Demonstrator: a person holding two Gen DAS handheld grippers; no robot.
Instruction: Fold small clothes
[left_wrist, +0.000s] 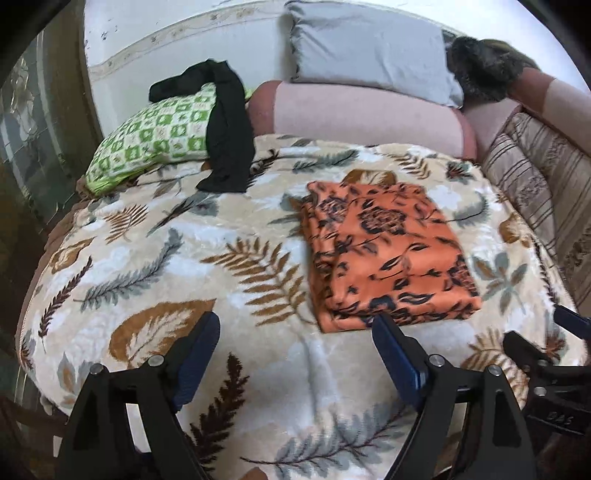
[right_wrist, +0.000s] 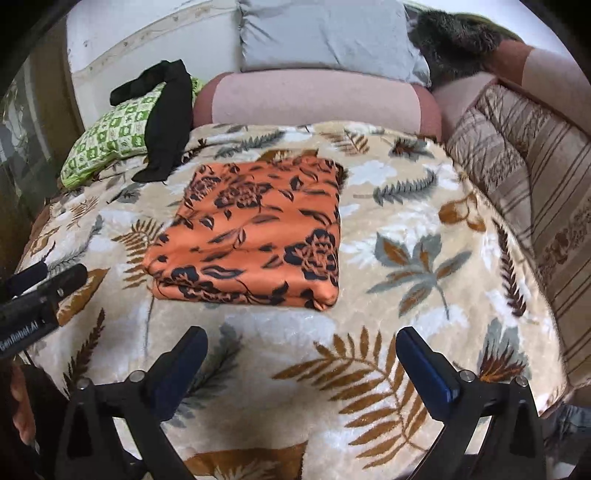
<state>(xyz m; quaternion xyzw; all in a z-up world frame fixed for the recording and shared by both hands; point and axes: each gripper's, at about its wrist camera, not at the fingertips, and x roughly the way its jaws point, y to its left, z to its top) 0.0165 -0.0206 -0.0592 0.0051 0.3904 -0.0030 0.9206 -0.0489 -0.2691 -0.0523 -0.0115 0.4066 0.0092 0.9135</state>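
Note:
An orange garment with a black flower print (left_wrist: 388, 254) lies folded into a flat rectangle on the leaf-patterned blanket (left_wrist: 184, 258); it also shows in the right wrist view (right_wrist: 255, 236). My left gripper (left_wrist: 295, 325) is open and empty, just short of the garment's near edge. My right gripper (right_wrist: 301, 339) is open and empty, a little short of the garment's near edge. A black garment (left_wrist: 229, 136) hangs unfolded over a green-and-white pillow (left_wrist: 147, 140) at the back left, also in the right wrist view (right_wrist: 166, 122).
A pink bolster (left_wrist: 362, 114) and a grey pillow (left_wrist: 369, 48) lie at the back. A striped cushion (right_wrist: 524, 177) lines the right side. A dark furry thing (left_wrist: 484, 62) sits at the back right. The blanket's left edge drops off.

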